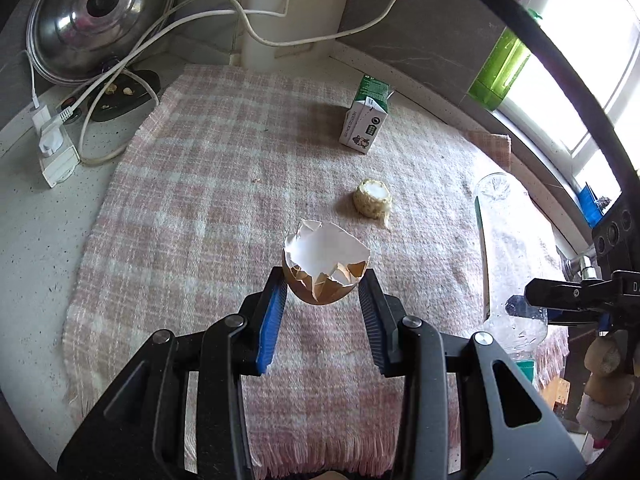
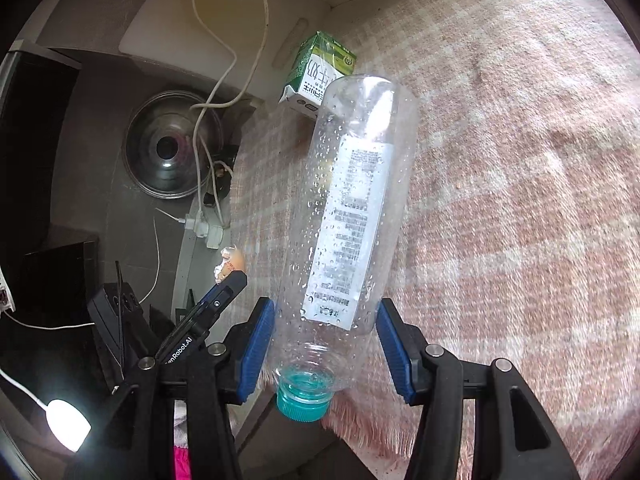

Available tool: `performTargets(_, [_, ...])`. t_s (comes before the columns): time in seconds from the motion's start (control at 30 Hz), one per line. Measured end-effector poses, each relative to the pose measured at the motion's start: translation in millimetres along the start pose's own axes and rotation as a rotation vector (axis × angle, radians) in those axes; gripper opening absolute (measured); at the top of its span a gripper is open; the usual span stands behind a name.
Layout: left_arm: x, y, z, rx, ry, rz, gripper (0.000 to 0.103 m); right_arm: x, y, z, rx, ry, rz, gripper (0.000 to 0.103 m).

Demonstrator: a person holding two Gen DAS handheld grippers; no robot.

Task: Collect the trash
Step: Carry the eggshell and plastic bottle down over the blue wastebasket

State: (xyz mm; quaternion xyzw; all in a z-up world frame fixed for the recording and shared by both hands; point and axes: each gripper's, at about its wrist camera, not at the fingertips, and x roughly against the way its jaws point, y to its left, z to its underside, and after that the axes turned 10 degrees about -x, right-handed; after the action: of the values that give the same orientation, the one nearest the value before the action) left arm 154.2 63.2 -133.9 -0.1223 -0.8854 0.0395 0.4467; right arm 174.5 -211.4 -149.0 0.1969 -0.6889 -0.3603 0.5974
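Observation:
My left gripper (image 1: 323, 286) is shut on a broken brown eggshell (image 1: 325, 264), held above the pink checked cloth (image 1: 208, 200). In the right wrist view, my right gripper (image 2: 326, 322) is shut on a clear plastic bottle (image 2: 352, 200) with a teal cap (image 2: 305, 398), cap end towards the camera. The same bottle (image 1: 508, 240) shows at the right of the left wrist view, with the right gripper (image 1: 532, 304) on it. A green and white milk carton (image 1: 366, 118) stands on the cloth further back. A short piece of corn cob (image 1: 373, 197) lies between the carton and the eggshell.
A steel pot lid (image 1: 100, 16) leans in the back left corner. A white power strip (image 1: 54, 148) with cables (image 1: 256, 32) lies on the speckled counter (image 1: 36, 248) left of the cloth. A green container (image 1: 500, 68) stands on the window sill at the right.

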Motion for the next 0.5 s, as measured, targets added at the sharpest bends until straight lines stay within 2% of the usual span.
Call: performTargets(0.5, [63,5,81,-0.024,0.005,0.019,0.037,26,10,114,0.075,0.008,0.06,0.055])
